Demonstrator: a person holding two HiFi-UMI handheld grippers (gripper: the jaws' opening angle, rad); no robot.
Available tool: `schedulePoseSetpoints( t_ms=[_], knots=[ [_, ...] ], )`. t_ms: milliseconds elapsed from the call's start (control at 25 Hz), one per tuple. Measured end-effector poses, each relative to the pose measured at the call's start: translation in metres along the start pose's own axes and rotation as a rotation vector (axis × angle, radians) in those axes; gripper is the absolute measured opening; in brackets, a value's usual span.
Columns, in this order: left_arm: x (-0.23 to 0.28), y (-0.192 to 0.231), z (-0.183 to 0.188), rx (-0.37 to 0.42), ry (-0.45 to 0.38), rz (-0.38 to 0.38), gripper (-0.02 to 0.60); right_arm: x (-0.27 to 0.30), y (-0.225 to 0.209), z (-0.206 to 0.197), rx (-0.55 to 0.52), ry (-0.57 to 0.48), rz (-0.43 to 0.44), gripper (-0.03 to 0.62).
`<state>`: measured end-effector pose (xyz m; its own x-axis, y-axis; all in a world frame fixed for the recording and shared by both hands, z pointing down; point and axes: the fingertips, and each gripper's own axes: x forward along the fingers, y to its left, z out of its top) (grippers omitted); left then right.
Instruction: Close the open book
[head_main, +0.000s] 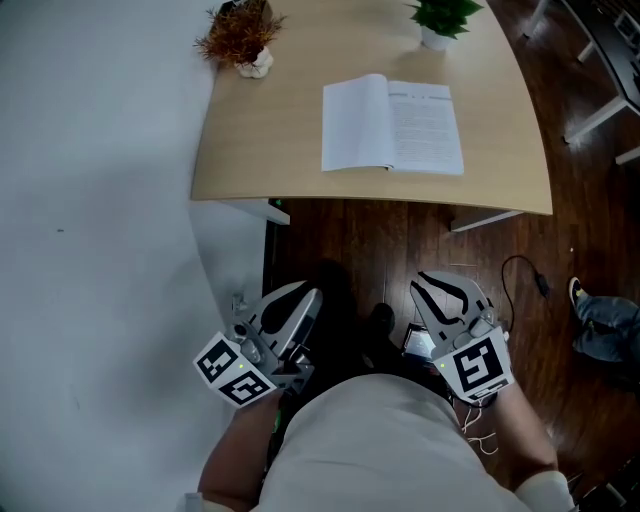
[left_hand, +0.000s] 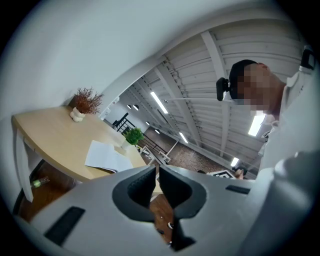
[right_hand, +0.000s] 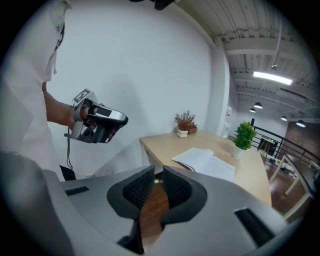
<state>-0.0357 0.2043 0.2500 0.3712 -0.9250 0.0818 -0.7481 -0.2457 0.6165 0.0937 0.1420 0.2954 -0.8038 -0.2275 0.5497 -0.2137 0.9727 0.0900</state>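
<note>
The open book (head_main: 392, 125) lies flat on the light wooden table (head_main: 260, 150), white pages up, toward the far right of the top. It also shows as the book (left_hand: 105, 157) in the left gripper view and the book (right_hand: 205, 162) in the right gripper view. Both grippers hang low near my body, over the dark wood floor and well short of the table. My left gripper (head_main: 315, 292) (left_hand: 157, 167) is shut with nothing in it. My right gripper (head_main: 418, 278) (right_hand: 158, 172) has its jaws together, also with nothing between them.
A dried plant (head_main: 240, 35) stands at the table's far left corner and a green potted plant (head_main: 440, 18) at the far edge behind the book. A white wall (head_main: 90, 200) runs along the left. A black cable (head_main: 520, 270) and someone's shoe (head_main: 578, 292) lie on the floor at right.
</note>
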Motion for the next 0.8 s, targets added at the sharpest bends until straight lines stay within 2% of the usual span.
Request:
schedulePoseSetpoints(
  t_ms=[160, 320, 440, 640, 800],
  knots=[
    [0.018, 0.039, 0.016, -0.003, 0.024, -0.015, -0.002, 0.044, -0.012, 0.011, -0.068, 0.041, -0.035, 0.034],
    [0.038, 0.084, 0.034, 0.031, 0.067, -0.036, -0.002, 0.101, -0.026, 0.028, -0.169, 0.073, -0.077, 0.034],
    [0.051, 0.114, 0.041, 0.036, 0.11, -0.059, -0.002, 0.141, -0.035, 0.04, -0.201, 0.106, -0.092, 0.034],
    [0.069, 0.156, 0.034, 0.02, 0.188, -0.099, -0.002, 0.202, -0.044, 0.038, -0.228, 0.175, -0.1, 0.034],
    [0.08, 0.181, 0.023, -0.028, 0.214, -0.088, -0.002, 0.244, -0.052, 0.024, -0.338, 0.248, -0.081, 0.034]
  ],
)
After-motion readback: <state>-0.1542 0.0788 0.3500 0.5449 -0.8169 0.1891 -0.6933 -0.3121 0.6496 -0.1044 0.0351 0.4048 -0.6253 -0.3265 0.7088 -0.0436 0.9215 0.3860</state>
